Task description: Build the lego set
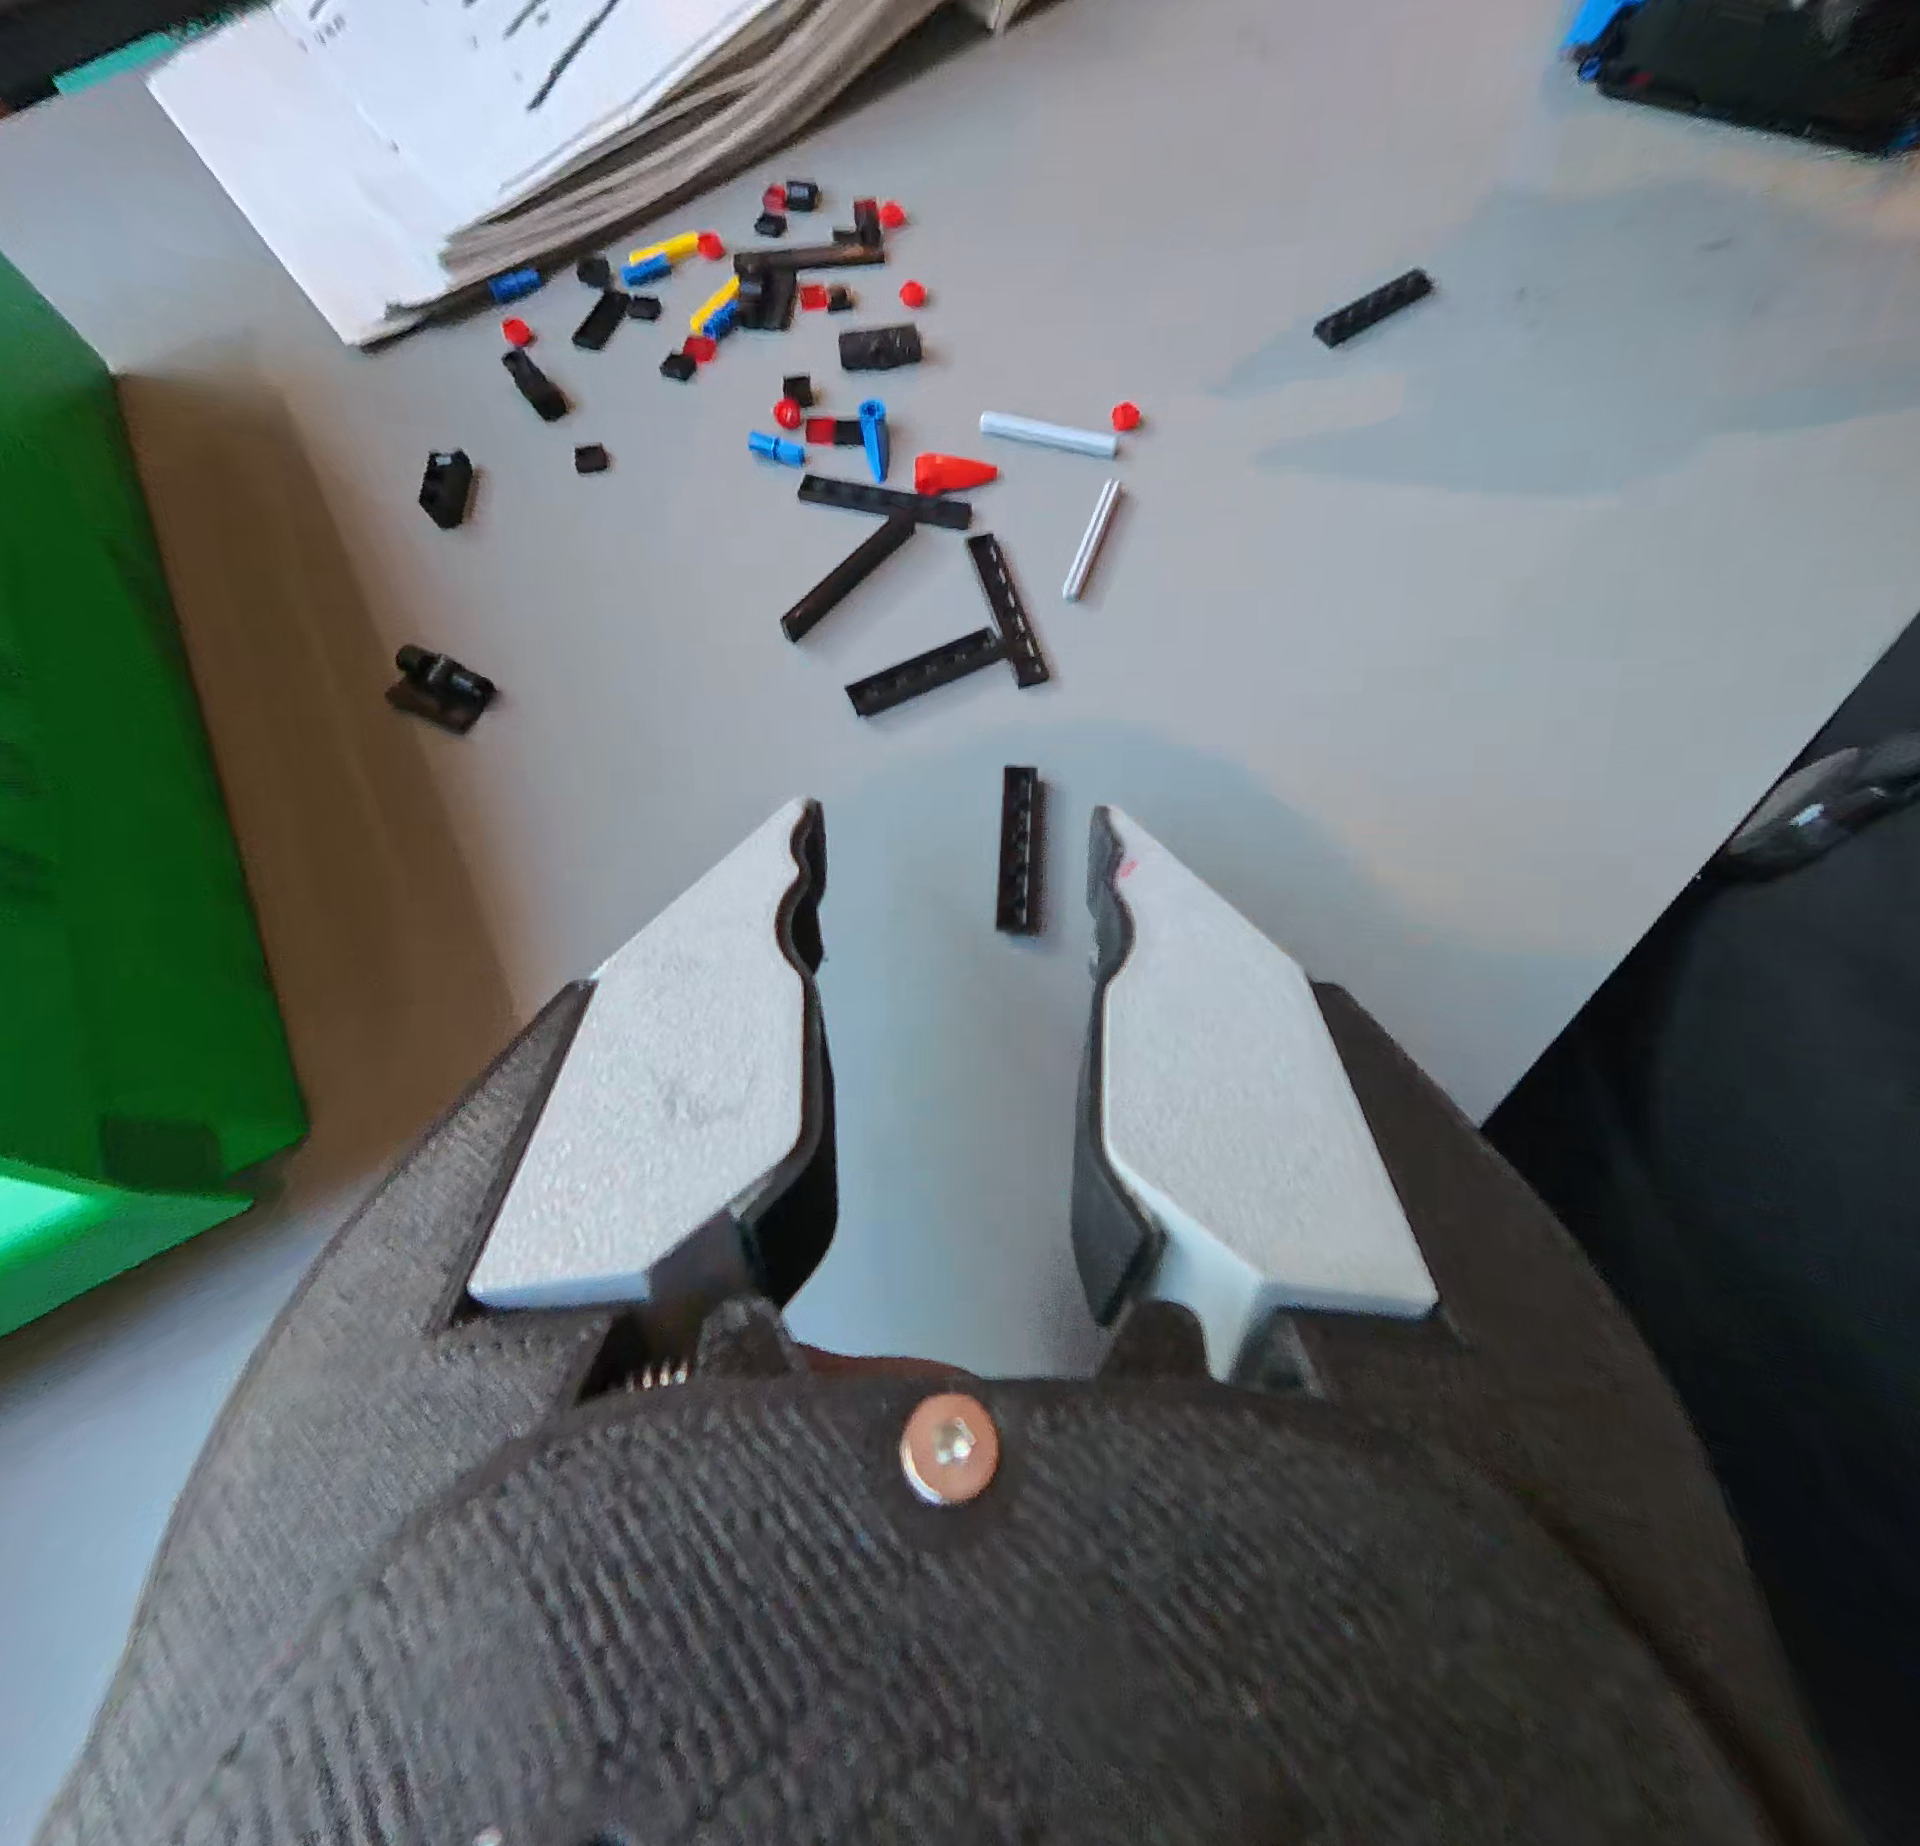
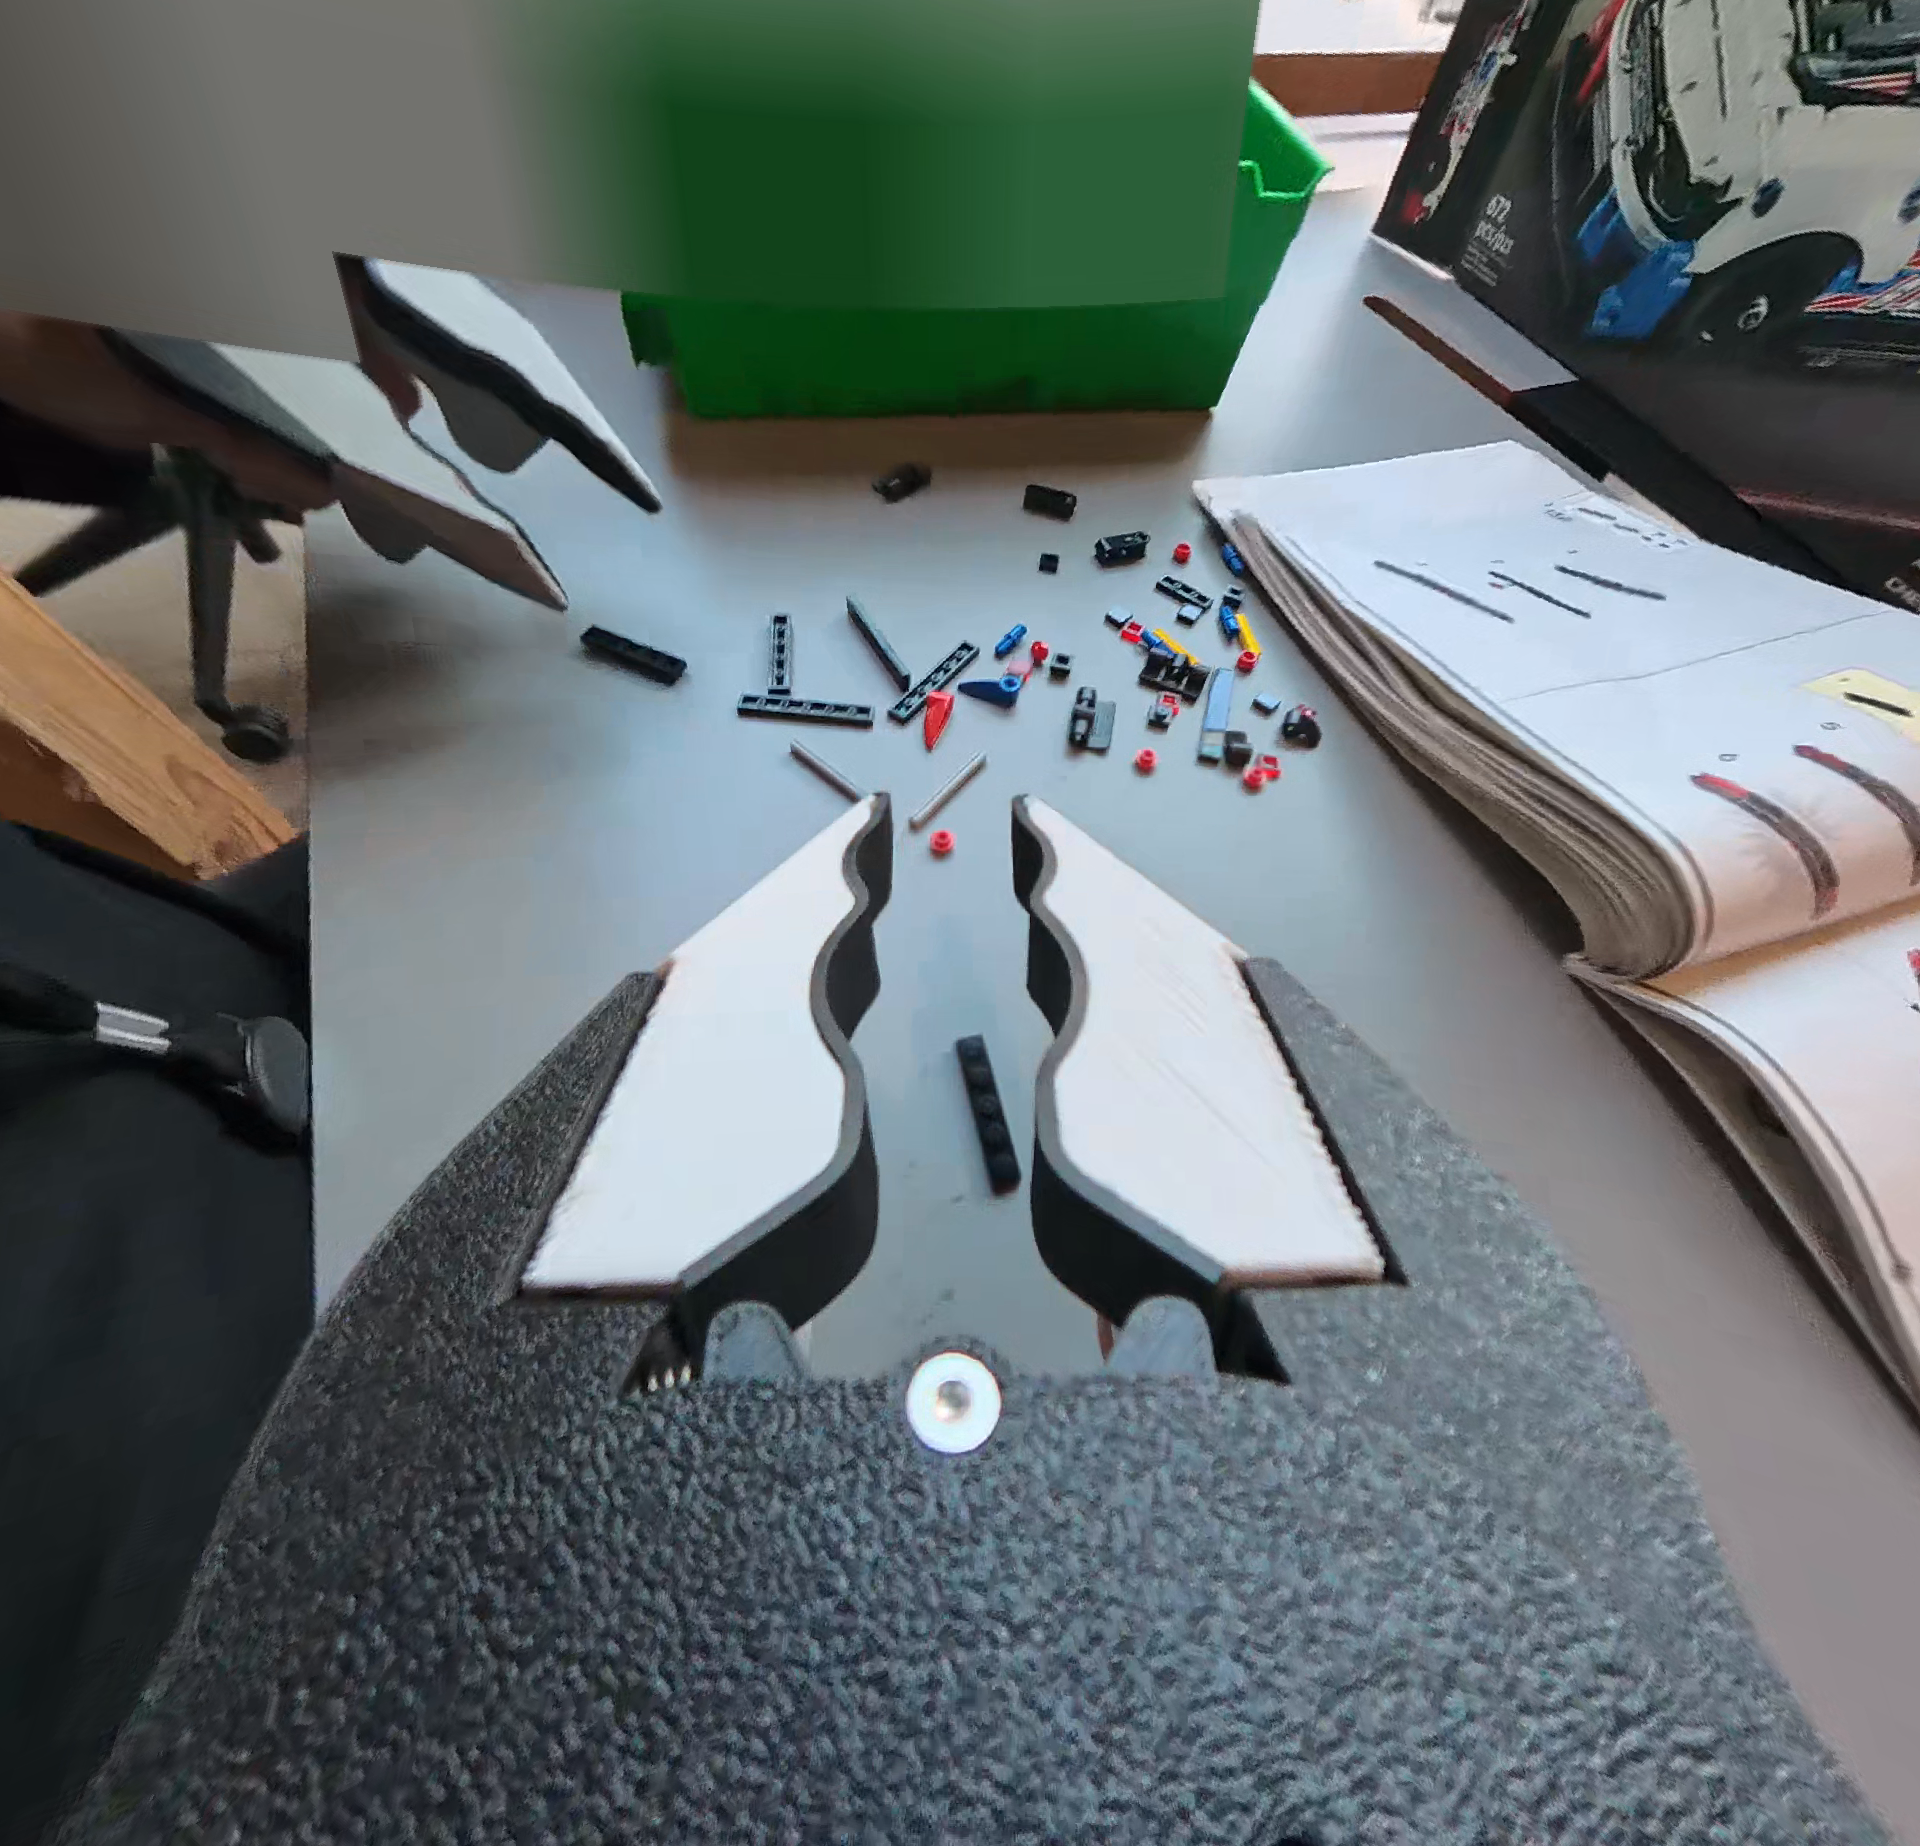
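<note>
1. The grey table [image 2: 520, 861] carries everything.
2. A boxed car set [image 2: 1662, 186] stands at its far right corner in the right wrist view.
3. A green bin [image 2: 935, 362] sits at the far edge.
4. An open instruction book [image 2: 1558, 705] lies along the right edge.
5. The left gripper [image 1: 956, 840] is spread above the near edge, holding nothing; a black strip [image 1: 1020, 851] lies on the table between its tips.
6. The right gripper [image 2: 951, 830] is spread and empty; a short black strip [image 2: 987, 1110] lies between its fingers.
7. Loose bricks [image 2: 1143, 674], black, red, blue and yellow, are scattered mid-table beside the book.
</note>
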